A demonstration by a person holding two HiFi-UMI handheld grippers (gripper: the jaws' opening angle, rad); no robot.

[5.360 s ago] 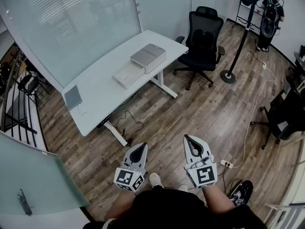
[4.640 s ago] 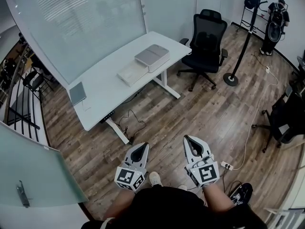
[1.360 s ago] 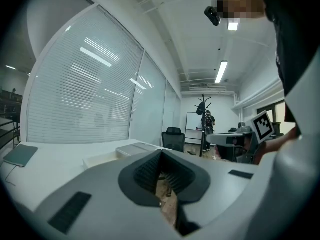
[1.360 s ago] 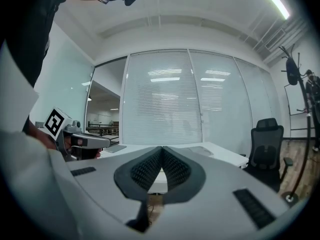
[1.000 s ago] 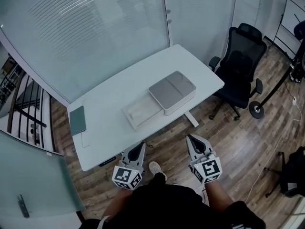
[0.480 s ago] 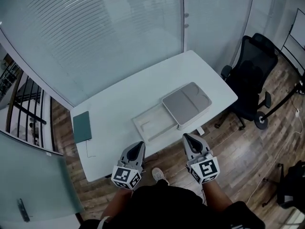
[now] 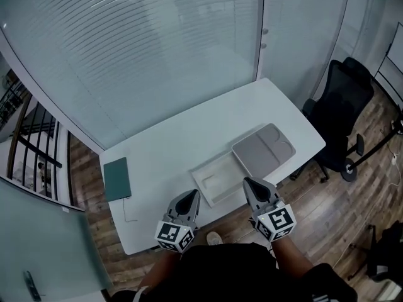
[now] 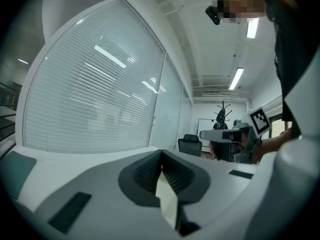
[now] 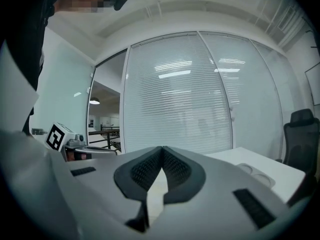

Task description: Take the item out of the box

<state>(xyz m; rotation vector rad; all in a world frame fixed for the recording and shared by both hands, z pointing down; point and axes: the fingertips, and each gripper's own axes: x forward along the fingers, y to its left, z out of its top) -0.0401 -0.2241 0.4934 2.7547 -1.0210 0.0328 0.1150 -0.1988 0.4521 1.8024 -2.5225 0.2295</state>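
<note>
A flat grey box [image 7: 264, 150] lies closed on the right part of the white table [image 7: 176, 150]. A shallow white tray [image 7: 216, 178] lies against its left side. What is inside the box is hidden. My left gripper [image 7: 192, 194] is shut and empty, with its tip over the table's near edge, left of the tray. My right gripper [image 7: 248, 182] is shut and empty too, its tip at the near edge between tray and box. Both point level toward the glass wall, as the left gripper [image 8: 161, 151] and the right gripper [image 9: 162, 148] show in their own views.
A green notebook [image 7: 117, 178] lies on the table's left end with a thin cable beside it. A black office chair [image 7: 343, 102] stands right of the table. A glass wall with blinds [image 7: 157, 49] runs behind the table. A railing [image 7: 31, 143] is at the left.
The person has walked up to the table: from across the room it has come to lie just under the gripper tips. Both grippers stay shut and side by side.
</note>
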